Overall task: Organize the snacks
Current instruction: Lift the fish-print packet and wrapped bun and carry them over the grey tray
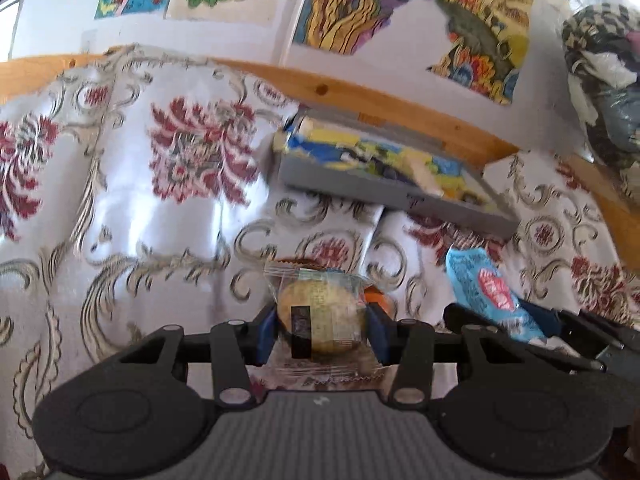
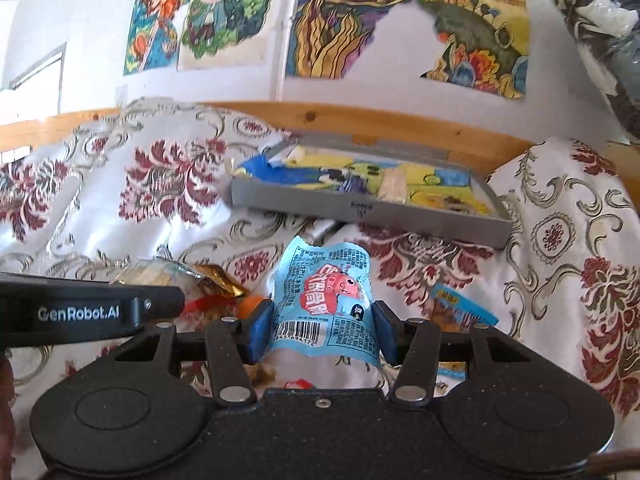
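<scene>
Both grippers are closed on snacks above the cloth-covered surface. Left gripper [image 1: 322, 334] has its blue pads pressed against the sides of a clear-wrapped round pastry [image 1: 320, 320], which stands upright between them with a dark label strip down its front. Right gripper [image 2: 322, 330] pinches a light blue snack packet [image 2: 324, 300] the same way, barcode at the bottom and a red cartoon figure in the middle, the packet's top edge curling forward. In the left wrist view that blue packet and the dark body of the right gripper show at the right, just beside the left one.

Beyond both, a shallow grey tray [image 2: 360, 204] sits on the floral tablecloth [image 2: 160, 184], near the wooden edge [image 2: 400, 120] at the back. It already holds a layer of yellow and blue packets [image 2: 400, 176], lying flat and overlapping.

On the cloth below the right gripper, loose snacks lie scattered: a gold-wrapped sweet [image 2: 220, 282], a clear packet with pale contents [image 2: 152, 274] partly hidden behind the left gripper's arm, an orange piece [image 2: 254, 304], and a blue-and-orange packet [image 2: 460, 310] to the right.

Colourful drawings [image 2: 340, 20] hang on the white wall behind.
</scene>
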`<state>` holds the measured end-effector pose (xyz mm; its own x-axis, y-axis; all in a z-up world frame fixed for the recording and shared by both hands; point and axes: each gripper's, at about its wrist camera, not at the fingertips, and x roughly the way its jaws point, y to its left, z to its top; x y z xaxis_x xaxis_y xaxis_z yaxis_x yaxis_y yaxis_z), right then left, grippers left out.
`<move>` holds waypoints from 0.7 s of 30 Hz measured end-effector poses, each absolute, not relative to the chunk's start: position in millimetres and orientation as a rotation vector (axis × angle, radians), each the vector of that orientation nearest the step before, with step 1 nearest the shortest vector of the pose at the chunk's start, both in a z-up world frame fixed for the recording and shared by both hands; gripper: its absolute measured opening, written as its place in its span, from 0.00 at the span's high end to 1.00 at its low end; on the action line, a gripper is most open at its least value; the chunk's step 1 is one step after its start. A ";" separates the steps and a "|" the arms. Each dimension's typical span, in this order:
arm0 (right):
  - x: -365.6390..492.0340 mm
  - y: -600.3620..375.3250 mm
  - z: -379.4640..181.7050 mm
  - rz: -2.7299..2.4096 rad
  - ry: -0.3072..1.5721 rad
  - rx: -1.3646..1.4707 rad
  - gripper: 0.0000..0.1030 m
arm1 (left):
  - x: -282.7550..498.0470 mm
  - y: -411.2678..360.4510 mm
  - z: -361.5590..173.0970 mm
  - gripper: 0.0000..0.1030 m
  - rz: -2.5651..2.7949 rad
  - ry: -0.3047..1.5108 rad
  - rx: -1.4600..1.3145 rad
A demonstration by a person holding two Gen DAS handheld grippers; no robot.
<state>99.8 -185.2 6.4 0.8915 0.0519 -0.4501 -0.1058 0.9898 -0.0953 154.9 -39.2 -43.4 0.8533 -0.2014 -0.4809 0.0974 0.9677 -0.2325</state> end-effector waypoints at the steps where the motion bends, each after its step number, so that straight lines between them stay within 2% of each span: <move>1: 99.1 -186.8 9.4 0.080 0.454 -0.113 0.48 | 154.2 -41.4 -39.7 0.51 -0.159 0.512 -0.201; 10: 95.7 -205.9 44.4 0.073 0.380 -0.091 0.47 | 163.8 -64.3 -3.6 0.51 -0.172 0.423 -0.187; 21: 145.8 -234.5 78.9 0.151 0.222 -0.205 0.47 | 220.8 -84.4 43.6 0.51 -0.121 0.315 -0.200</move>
